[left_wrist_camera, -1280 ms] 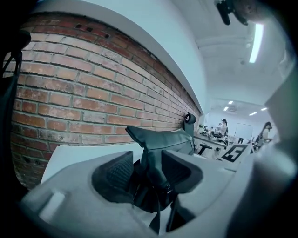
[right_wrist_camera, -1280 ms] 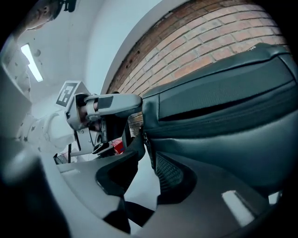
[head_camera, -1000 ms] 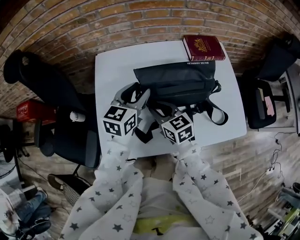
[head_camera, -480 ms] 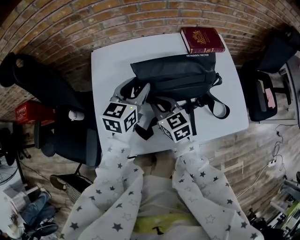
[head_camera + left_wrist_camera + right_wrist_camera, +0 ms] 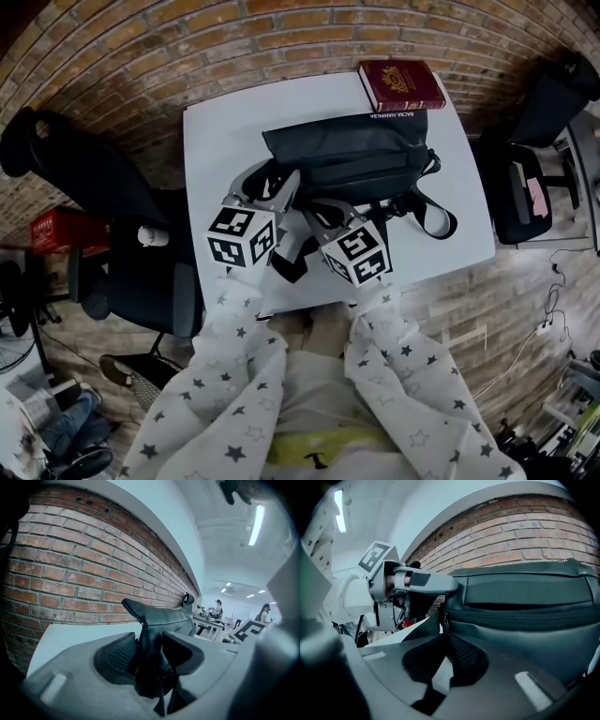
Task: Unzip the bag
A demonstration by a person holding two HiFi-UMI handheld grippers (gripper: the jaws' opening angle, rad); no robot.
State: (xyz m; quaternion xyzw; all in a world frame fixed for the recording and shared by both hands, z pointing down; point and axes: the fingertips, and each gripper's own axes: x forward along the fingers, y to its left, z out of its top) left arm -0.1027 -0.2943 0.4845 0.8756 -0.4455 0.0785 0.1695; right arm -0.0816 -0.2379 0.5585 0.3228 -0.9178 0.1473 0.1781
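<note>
A black bag lies on the white table, its zipper line running along its near upper edge. My left gripper is shut on a fold of fabric at the bag's left end, pinched between its pads. My right gripper sits just right of it at the same end. Its jaws are closing, and the small zipper pull runs down between the nearly touching pads. The left gripper shows close by in the right gripper view.
A dark red book lies at the table's far right corner, touching the bag's back edge. The bag's strap loops off to the right. Black office chairs stand left and right of the table. A brick wall runs behind.
Both grippers have stayed at the bag's left end, shifting only slightly. The head view has drifted a little, so the table sits slightly higher and more to the left.
</note>
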